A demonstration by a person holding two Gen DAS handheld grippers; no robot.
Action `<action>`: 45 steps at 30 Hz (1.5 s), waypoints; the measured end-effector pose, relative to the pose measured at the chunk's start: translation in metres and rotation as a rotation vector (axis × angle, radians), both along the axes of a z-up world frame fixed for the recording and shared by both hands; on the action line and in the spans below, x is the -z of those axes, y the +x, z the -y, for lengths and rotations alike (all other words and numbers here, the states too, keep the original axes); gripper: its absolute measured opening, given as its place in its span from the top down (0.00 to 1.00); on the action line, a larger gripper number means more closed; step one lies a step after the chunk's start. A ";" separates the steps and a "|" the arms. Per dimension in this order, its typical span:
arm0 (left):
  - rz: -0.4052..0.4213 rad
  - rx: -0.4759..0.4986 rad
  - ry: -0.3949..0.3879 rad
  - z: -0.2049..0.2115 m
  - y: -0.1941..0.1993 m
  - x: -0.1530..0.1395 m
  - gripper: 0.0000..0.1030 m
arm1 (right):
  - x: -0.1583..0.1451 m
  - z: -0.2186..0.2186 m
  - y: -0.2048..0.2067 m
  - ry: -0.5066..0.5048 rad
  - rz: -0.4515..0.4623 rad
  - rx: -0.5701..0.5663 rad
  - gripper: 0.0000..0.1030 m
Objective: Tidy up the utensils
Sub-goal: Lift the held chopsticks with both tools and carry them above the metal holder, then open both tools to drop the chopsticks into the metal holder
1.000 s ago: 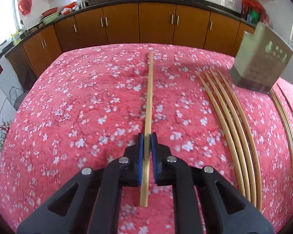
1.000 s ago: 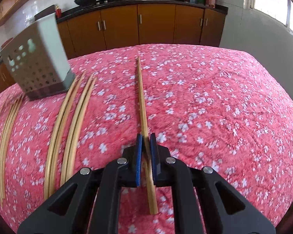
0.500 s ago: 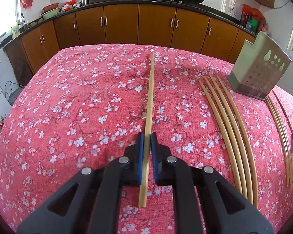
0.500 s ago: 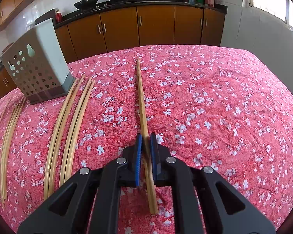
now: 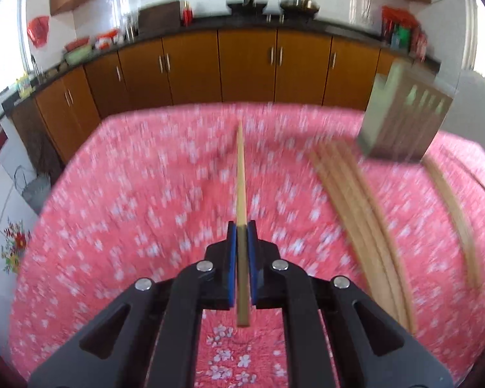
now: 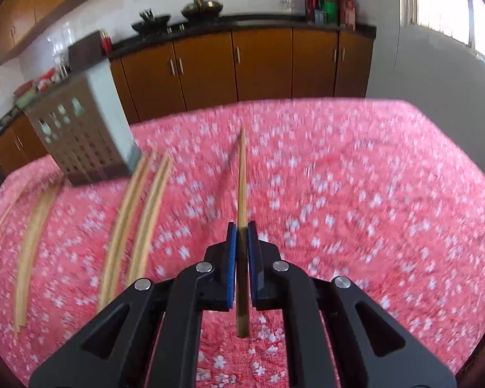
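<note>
The left gripper (image 5: 242,226) clamps one chopstick (image 5: 241,174), the right gripper (image 6: 242,226) another chopstick (image 6: 242,177) (both views blurred), above the pink floral cloth (image 5: 129,194).

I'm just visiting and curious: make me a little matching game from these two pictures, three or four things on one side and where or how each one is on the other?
Things:
1. left gripper
2. perforated holder
3. loose chopsticks
4. wok

Places or states:
A. on the dark counter at the back
B. lying flat on the pink cloth
C. shut on one chopstick
D. standing on the cloth

Pairs: 1-C, 2-D, 3-B, 4-A
</note>
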State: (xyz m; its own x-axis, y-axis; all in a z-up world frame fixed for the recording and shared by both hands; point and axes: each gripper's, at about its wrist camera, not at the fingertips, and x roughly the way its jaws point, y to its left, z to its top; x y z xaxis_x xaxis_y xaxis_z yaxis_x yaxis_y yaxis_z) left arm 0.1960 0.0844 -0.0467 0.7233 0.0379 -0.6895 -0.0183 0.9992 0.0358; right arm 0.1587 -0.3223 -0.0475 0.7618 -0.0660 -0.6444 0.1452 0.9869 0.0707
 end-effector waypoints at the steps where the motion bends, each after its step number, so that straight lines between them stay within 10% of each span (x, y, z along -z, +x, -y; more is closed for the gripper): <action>1: 0.033 0.000 -0.005 0.000 -0.003 -0.012 0.92 | -0.011 -0.001 -0.003 -0.009 0.034 -0.003 0.93; 10: 0.269 -0.035 -0.107 -0.005 -0.010 -0.106 0.92 | -0.088 -0.006 -0.008 -0.020 0.244 -0.004 0.93; 20: 0.305 -0.040 -0.101 0.004 0.003 -0.124 0.92 | -0.111 -0.008 0.006 -0.009 0.285 -0.001 0.93; 32: 0.563 0.088 -0.243 0.064 0.005 -0.226 0.92 | -0.232 -0.044 0.005 0.126 0.611 -0.142 0.93; 45: 0.396 0.176 -0.268 0.124 0.066 -0.157 0.92 | -0.163 -0.081 0.062 0.103 0.435 -0.195 0.93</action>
State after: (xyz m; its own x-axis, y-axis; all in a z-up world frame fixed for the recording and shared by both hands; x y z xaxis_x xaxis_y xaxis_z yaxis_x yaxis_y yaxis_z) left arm 0.2616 -0.0398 0.1107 0.9106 -0.2481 -0.3304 0.1904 0.9616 -0.1975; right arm 0.2205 -0.2411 0.1153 0.9537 0.1517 -0.2597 -0.1059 0.9775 0.1822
